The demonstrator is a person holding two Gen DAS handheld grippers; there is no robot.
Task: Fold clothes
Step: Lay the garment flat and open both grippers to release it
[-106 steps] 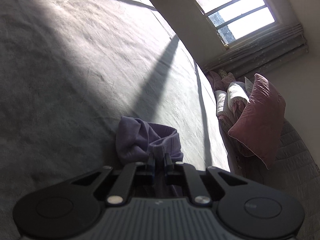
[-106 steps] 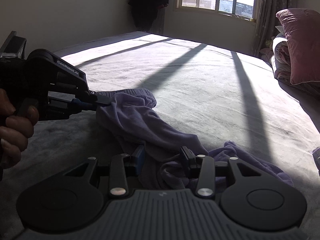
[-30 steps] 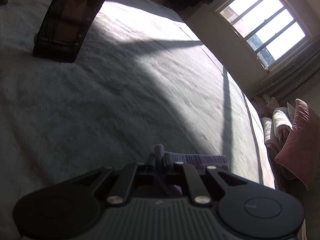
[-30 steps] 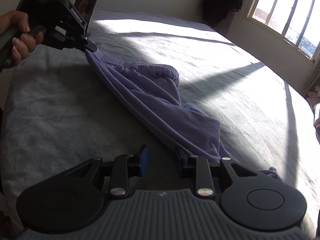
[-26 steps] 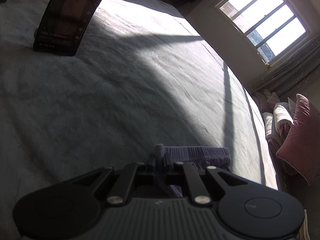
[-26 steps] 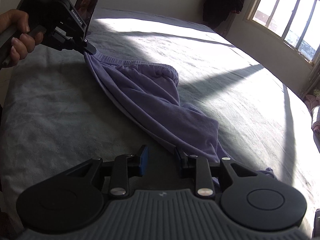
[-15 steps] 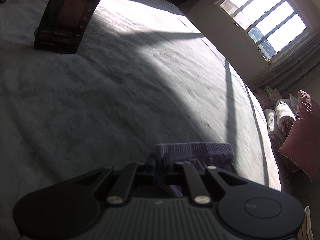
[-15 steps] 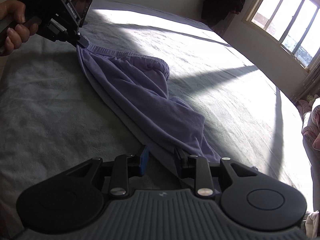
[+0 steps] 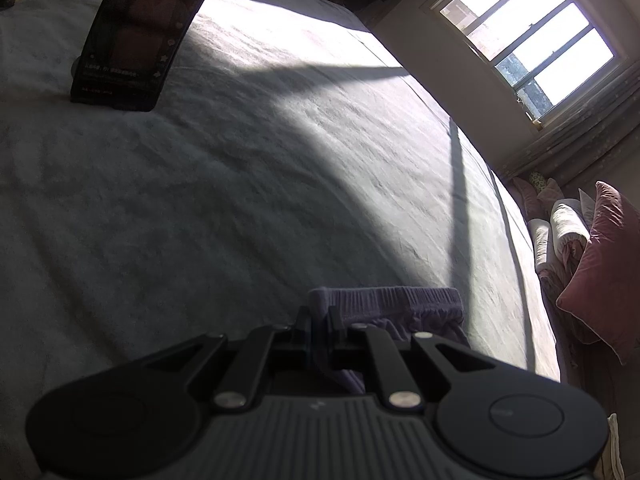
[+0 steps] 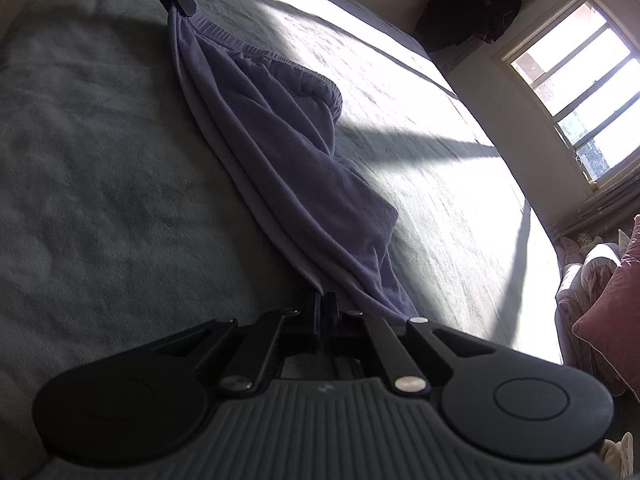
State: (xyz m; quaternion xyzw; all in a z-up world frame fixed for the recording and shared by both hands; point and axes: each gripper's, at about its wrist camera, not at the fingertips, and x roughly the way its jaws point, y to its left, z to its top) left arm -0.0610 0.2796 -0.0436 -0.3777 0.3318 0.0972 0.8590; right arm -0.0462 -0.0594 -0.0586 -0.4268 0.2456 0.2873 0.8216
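Right wrist view: purple pants [image 10: 280, 152] lie stretched across the grey bed [image 10: 100, 184], right gripper [image 10: 323, 304] jaws just closed, pinched tight on the near edge of the fabric. Left gripper [image 9: 320, 318] jaws are clamped on the waistband corner, nearly closed, with a phone [image 9: 136, 36] propped beyond.

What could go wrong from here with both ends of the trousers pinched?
1. The right hand-held gripper has just closed on only the edge of the purple trousers; it may slip out.
2. The left hand-held gripper holds one waistband corner, so the trousers hang bunched; a fold now may come out crooked.
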